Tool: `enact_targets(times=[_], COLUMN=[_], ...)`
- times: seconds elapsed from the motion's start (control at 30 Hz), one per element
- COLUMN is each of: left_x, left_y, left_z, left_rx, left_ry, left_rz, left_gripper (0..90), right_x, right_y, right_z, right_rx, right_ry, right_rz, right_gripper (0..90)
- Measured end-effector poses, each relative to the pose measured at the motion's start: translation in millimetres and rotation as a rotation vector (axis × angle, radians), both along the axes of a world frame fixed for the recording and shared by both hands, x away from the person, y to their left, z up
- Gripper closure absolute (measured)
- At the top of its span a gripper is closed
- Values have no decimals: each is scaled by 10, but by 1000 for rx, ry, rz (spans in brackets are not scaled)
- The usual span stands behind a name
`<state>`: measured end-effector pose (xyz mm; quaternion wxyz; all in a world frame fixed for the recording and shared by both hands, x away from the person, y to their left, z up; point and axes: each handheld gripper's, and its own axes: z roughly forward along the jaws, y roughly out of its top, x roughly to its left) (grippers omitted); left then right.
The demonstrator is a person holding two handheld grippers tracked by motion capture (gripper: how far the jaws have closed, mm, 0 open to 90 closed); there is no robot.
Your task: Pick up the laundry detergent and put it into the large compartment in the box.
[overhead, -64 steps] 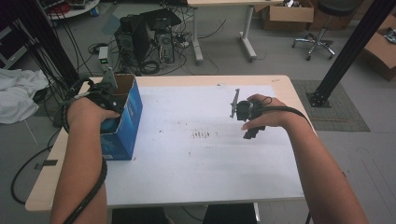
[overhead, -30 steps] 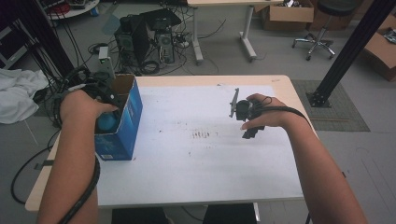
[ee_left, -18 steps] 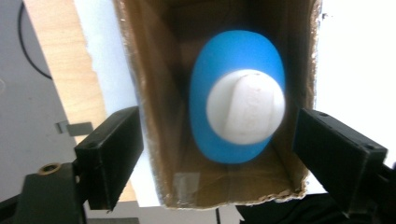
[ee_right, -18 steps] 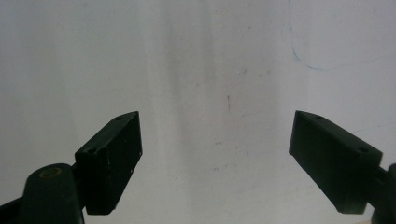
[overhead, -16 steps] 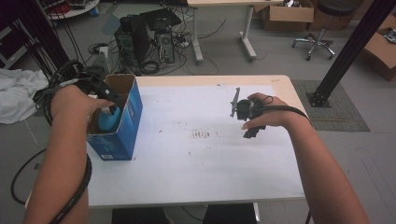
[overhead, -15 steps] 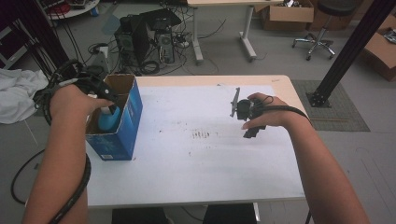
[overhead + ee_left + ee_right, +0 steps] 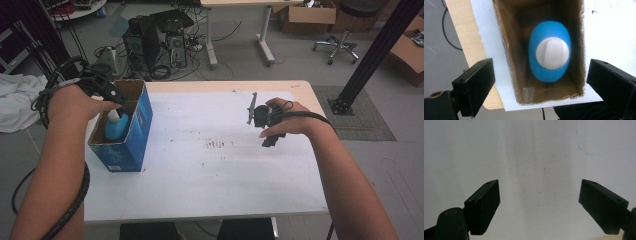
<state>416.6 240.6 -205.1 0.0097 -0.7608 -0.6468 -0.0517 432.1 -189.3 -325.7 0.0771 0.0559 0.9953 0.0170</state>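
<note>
High view | left gripper wide apart, just opening, above bottle, perhaps half-hidden in box.

Grey floor, computer towers amid tangled cables (behind the table), desk legs, cardboard boxes, office chair

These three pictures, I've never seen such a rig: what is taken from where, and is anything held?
A person works at a table with a hand-held two-jaw tool in each hand. The high view looks down from above. The other two come from cameras riding on each tool, looking along its black jaws. The left tool hangs over an open blue cardboard box; its jaws have just been opening and stand wide of the blue bottle with a white cap standing inside. The right tool is open over bare white tabletop. Nothing is held.
</note>
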Motion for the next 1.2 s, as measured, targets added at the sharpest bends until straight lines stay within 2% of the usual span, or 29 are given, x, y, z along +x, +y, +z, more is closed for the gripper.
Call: enact_targets(times=[0.2, 0.33, 0.43, 0.53, 0.6, 0.67, 0.73, 0.87, 0.9, 0.93, 0.97, 1.03, 1.07, 1.1, 1.17, 1.2], left_x=[-13, -29, -39, -45, -44, -45, -42, -46, -46, -45, -45, -45, -45, -53, -67, -67], left_y=[-24, -78, -140, -221, -287, -365, -434, -603, -603, -690, -690, -823, -823, -910, -993, -993], left_z=[56, 136, 187, 248, 268, 294, 336, 401, 401, 424, 424, 439, 439, 431, 410, 410], left_rx=[5, 20, 15, 11, -2, 2, -17, -27, -27, -36, -36, -45, -45, -51, -51, -51], left_ry=[-7, -14, -17, -42, -28, -33, -48, -58, -58, -63, -63, -64, -64, -67, -64, -64], left_rz=[-11, -23, -42, -71, -98, -133, -172, -278, -278, -336, -336, -428, -428, -492, -565, -565], left_gripper=[65, 15, 2, 1, 1, 1, 1, 1, 1, 1, 1, 1, 1, 1, 1, 1], right_x=[-12, -26, -35, -43, -49, -56, -61, -80, -86, -90, -90, -102, -102, -112, -118, -118], right_y=[-6, -19, -31, -50, -63, -73, -76, -62, -57, -48, -48, -26, -26, -16, -8, -8], right_z=[34, 56, 71, 88, 97, 103, 111, 124, 126, 135, 135, 164, 164, 180, 190, 190], right_rx=[-8, -8, -7, -7, -8, -14, -18, -30, -30, -38, -38, -41, -41, -40, -42, -42], right_ry=[-4, -6, -8, -10, -10, -5, -7, -11, -12, -13, -13, -17, -17, -16, -17, -17], right_rz=[1, -2, -5, -6, -6, -7, -7, 5, 7, 10, 10, 17, 17, 19, 22, 22], right_gripper=[175, 175, 175, 175, 174, 175, 174, 174, 174, 174, 174, 174, 174, 174, 174, 174])
